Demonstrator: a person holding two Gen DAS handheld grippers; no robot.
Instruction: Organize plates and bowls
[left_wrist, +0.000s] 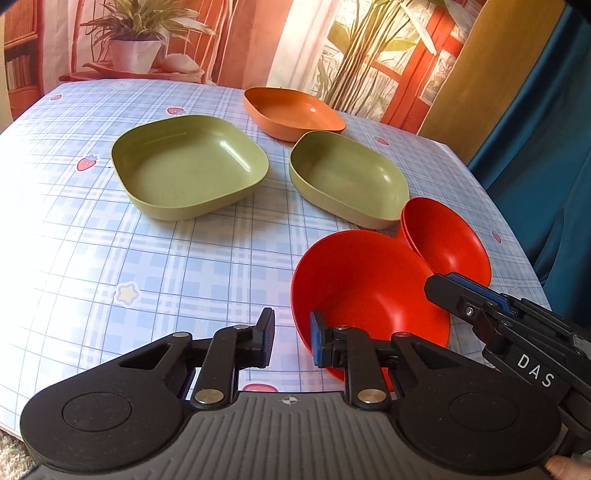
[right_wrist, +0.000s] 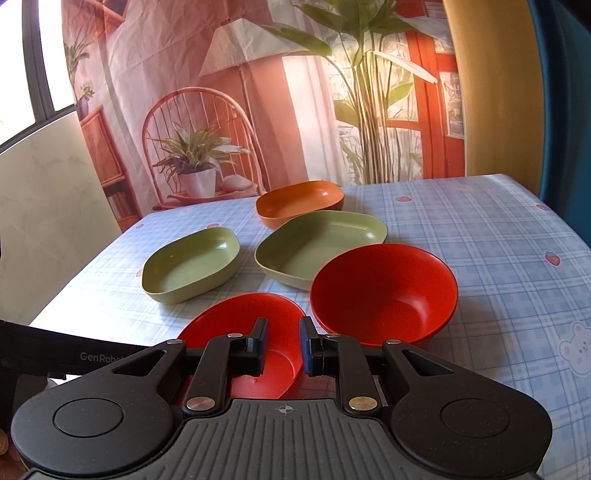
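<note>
Two grips on the near bowl (left_wrist: 369, 280).
Your left tongs (left_wrist: 291, 339) and right tongs (right_wrist: 282, 343) pinch its rim, tilted above the bench (left_wrist: 184, 258).

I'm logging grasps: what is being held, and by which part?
The near red bowl, by its rim: the right gripper clamps one side. The left gripper has the opposite rim between its jaws; whether they press cannot be told.

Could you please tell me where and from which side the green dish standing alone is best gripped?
I would pinch the near wall of the lone green dish at its rim, coming down from the near side. It sits upright and open, looks too wide to span, and bare tablecloth lies before that wall.
</note>
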